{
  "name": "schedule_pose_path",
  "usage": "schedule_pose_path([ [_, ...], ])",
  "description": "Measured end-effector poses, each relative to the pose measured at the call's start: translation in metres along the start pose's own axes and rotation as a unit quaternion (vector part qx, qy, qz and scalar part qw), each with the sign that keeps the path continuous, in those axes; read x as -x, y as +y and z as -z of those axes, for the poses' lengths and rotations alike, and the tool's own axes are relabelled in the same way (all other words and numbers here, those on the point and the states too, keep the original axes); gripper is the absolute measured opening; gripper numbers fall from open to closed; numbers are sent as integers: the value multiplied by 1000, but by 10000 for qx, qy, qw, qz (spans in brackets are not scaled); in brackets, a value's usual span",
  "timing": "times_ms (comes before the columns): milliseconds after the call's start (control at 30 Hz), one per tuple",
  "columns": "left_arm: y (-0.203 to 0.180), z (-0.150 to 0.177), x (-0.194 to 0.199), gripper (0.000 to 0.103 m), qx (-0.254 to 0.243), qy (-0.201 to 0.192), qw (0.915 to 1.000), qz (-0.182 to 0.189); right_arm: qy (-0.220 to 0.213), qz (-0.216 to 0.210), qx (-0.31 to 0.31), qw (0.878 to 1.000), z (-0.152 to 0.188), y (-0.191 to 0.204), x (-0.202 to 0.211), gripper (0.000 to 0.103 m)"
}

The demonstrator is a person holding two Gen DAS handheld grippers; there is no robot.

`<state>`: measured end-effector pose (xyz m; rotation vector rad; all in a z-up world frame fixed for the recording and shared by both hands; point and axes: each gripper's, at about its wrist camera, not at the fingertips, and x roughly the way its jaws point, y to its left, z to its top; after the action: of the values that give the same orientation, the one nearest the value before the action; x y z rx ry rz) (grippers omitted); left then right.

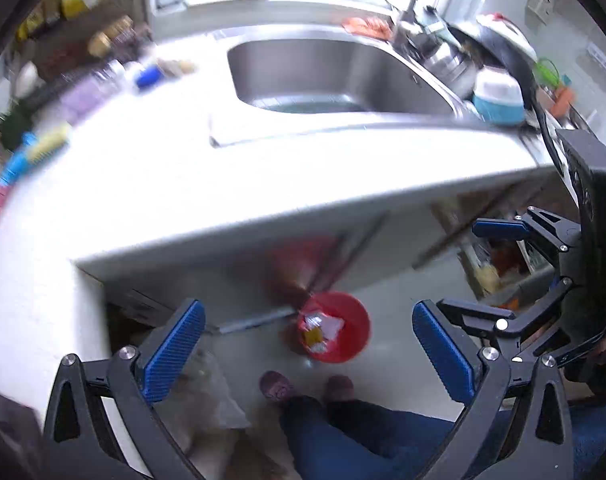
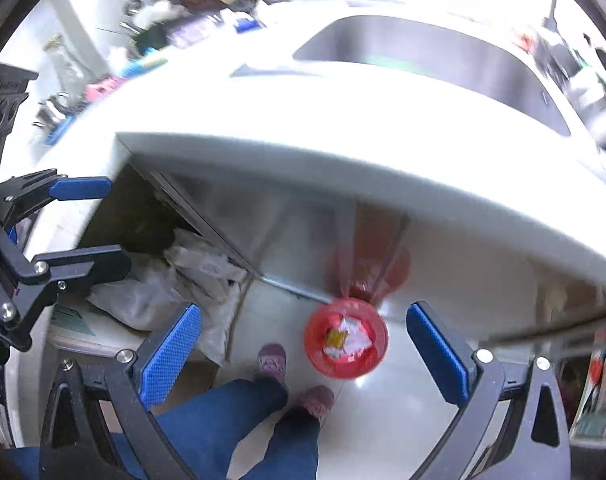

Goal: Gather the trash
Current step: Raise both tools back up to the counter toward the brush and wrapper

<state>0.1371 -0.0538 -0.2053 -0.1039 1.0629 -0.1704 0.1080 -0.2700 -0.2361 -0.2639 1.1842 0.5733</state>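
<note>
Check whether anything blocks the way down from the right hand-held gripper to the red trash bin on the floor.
Nothing visible does. The right hand-held gripper, open and empty, looks straight down on the red trash bin; only bare floor surrounds it, the countertop edge lying beyond.

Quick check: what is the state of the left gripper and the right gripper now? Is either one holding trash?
Left gripper: open, holding nothing.
Right gripper: open, holding nothing; the red bin with trash is on the floor below.

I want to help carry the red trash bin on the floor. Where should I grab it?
Grab the red bin by its top rim, coming straight down from above. It stands upright on the floor with its round mouth open, and the wrappers lie low inside, so the rim looks bare. The near edge seems easiest; the cabinet stands behind it.
</note>
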Motion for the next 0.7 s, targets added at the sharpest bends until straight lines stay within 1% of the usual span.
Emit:
schedule_pose_path([
  [133, 25, -26, 31, 103, 38, -150, 9998, -108, -170, -149, 293, 9993, -36, 15, 9, 102],
  [233, 46, -41, 46, 103, -18, -192, 9992, -358, -125, -304, 478, 9983, -64, 29, 6, 102],
  [333, 74, -53, 64, 103, 38, -227, 9989, -401, -244, -354, 708, 9966, -99, 41, 6, 102],
  [400, 98, -59, 72, 103, 115, -260, 9988, -394, -301, -399, 772, 9958, -113, 48, 3, 102],
  [500, 135, -68, 78, 103, 230, -263, 9985, -421, -348, -499, 855, 9945, -141, 61, -6, 102],
  [600, 173, -76, 77, 103, 321, -221, 9979, -513, -396, -497, 1021, 9927, -168, 78, -16, 102],
  [700, 204, -82, 77, 103, 242, -242, 9978, -572, -435, -535, 1143, 9910, -200, 95, -30, 102],
])
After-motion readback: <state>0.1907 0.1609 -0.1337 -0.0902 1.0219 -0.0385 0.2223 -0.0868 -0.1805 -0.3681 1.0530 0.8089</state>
